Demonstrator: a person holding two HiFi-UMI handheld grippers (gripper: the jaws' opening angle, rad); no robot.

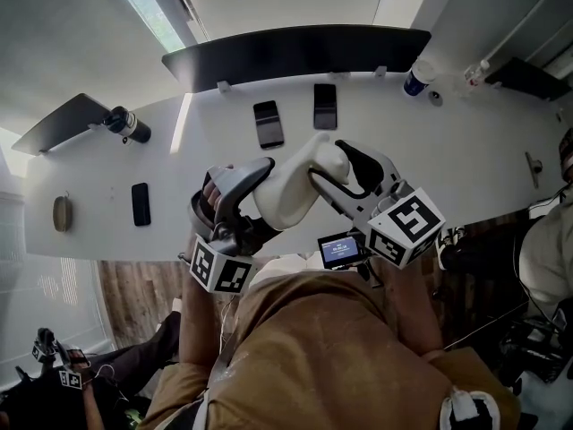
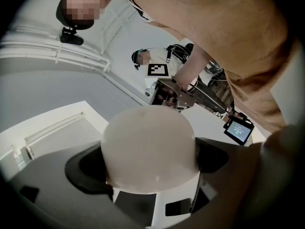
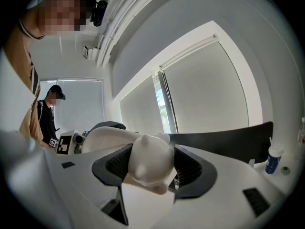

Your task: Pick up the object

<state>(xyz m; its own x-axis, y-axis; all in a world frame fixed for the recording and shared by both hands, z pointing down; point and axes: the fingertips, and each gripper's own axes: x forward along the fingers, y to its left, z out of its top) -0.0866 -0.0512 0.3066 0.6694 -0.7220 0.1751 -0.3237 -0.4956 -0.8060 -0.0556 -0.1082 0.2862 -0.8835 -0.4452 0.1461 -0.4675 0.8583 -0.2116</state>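
A smooth white figurine (image 1: 288,189) with a rounded body and a narrow head end hangs above the white table (image 1: 466,164), held from both sides. My left gripper (image 1: 253,206) is shut on its wide body, which fills the left gripper view as a pale dome (image 2: 148,147) between the black jaws of the left gripper (image 2: 148,168). My right gripper (image 1: 340,173) is shut on the small head end (image 3: 150,162), pinched between the ribbed pads (image 3: 188,168) of the right gripper (image 3: 150,168). The figurine's underside is hidden.
Three dark phones (image 1: 268,123) (image 1: 325,106) (image 1: 141,203) lie on the table. A black bottle (image 1: 126,124) lies at the left, a blue-capped bottle (image 1: 415,81) stands far right, an oval wooden piece (image 1: 62,213) near the left end. People stand at both sides.
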